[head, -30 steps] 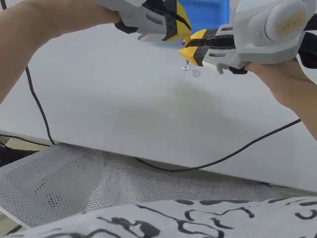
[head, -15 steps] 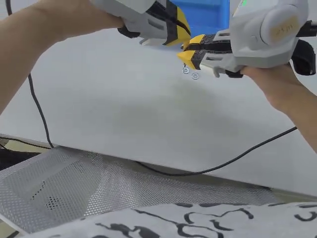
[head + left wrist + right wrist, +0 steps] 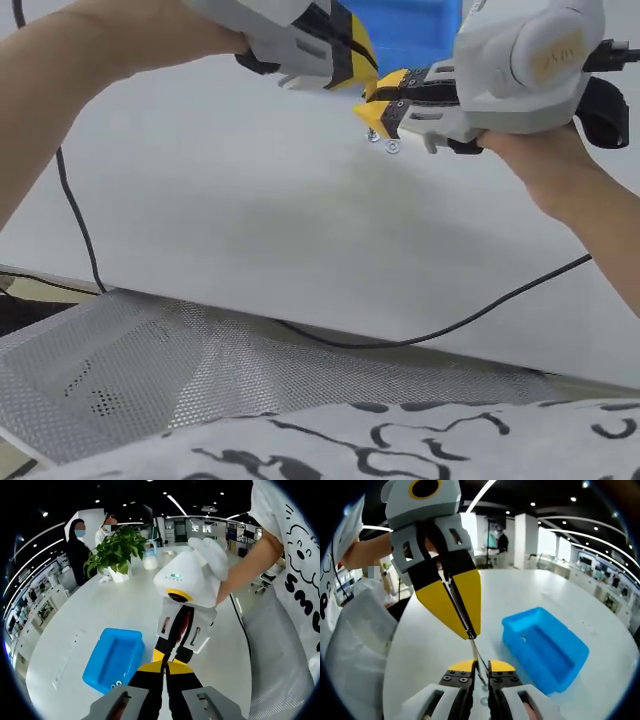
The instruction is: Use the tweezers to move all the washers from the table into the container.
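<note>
Two small steel washers (image 3: 375,137) (image 3: 392,148) lie on the white table (image 3: 250,220), just in front of the blue container (image 3: 400,22). My left gripper (image 3: 366,62) comes in from the upper left, shut on thin dark tweezers (image 3: 462,607) that point down at the table. My right gripper (image 3: 376,113) reaches in from the right with its yellow jaws pressed around the tweezers' lower part, right above the washers. The washers (image 3: 483,700) also show between its jaws. The container (image 3: 545,650) (image 3: 115,657) is open-topped, with the washers (image 3: 116,684) at its near corner.
A black cable (image 3: 470,315) runs across the table near its front edge, and another (image 3: 75,205) hangs at the left. A mesh chair back (image 3: 150,370) sits below the edge. A potted plant (image 3: 117,550) and people stand at the table's far end.
My right gripper has edged slightly left, closer over the washers. The left gripper and the washers stay where they were.
</note>
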Demonstrator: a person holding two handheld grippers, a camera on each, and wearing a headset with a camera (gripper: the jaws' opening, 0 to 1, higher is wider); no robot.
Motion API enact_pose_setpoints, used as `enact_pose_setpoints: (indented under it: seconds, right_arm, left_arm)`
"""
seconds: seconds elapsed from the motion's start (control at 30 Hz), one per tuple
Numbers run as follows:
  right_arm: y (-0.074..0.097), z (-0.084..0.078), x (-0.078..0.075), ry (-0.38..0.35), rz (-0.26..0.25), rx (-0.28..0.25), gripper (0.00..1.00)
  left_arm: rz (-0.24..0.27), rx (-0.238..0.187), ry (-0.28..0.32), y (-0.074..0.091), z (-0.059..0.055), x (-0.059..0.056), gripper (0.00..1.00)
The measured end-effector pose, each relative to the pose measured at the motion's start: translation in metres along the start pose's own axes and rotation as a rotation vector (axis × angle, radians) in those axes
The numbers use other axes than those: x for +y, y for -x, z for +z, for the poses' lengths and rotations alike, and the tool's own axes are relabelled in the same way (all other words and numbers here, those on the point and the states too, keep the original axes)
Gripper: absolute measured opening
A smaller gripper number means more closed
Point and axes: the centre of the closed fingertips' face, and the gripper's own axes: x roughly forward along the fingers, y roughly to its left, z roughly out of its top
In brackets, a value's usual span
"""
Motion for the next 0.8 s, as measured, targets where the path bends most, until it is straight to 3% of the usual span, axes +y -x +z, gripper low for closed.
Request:
enact_pose_setpoints:
  seconds: [0.57,0.8]
  right_arm:
    - [0.0014,0.0005,-0.0022,-0.018,-0.004,-0.007,0.05]
    - [0.0021,-0.0008,-0.0004,-0.003,-0.003,0.005,0.05]
  left_arm:
    - [0.001,-0.005,-0.009,-0.0026,0.0015,0.0029,0.0]
    - [-0.008,0.012,-0.03,-0.0028,0.0011,-0.0019,0.0]
